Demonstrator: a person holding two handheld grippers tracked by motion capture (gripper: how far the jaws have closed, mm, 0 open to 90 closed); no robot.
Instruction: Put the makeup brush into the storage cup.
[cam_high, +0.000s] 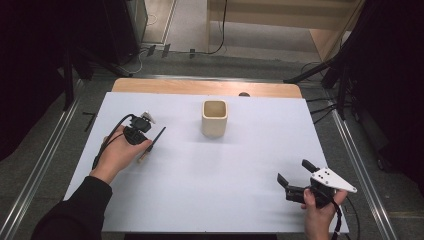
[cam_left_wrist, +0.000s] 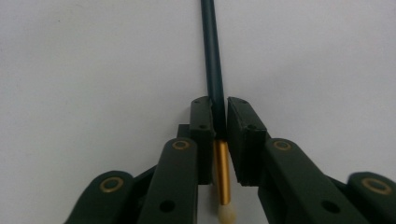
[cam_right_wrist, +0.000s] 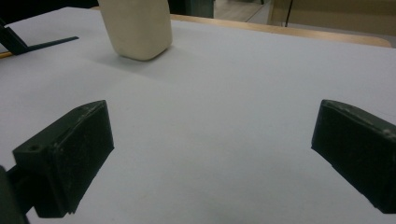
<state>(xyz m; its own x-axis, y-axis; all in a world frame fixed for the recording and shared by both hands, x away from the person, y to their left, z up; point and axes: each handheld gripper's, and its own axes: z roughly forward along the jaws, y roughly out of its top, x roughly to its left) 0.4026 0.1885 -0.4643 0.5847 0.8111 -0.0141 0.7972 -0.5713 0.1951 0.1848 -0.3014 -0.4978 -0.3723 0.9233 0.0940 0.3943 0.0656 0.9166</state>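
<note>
left gripper (cam_left_wrist: 219, 121) clamped on dark brush (cam_left_wrist: 213, 65) lying on the table, right gripper (cam_right_wrist: 210, 154) wide open, holding nothing

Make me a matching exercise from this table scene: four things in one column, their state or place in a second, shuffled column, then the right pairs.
Things:
1. brush
2. cup
3. left gripper
4. right gripper

States or places:
A. jaws wide apart with nothing between them
B. stands upright near the middle of the table, empty
C. lies on the white table, dark handle, gold ferrule, pale tip
D. jaws closed on the dark handle

Pairs: 1-C, 2-B, 3-D, 4-A
</note>
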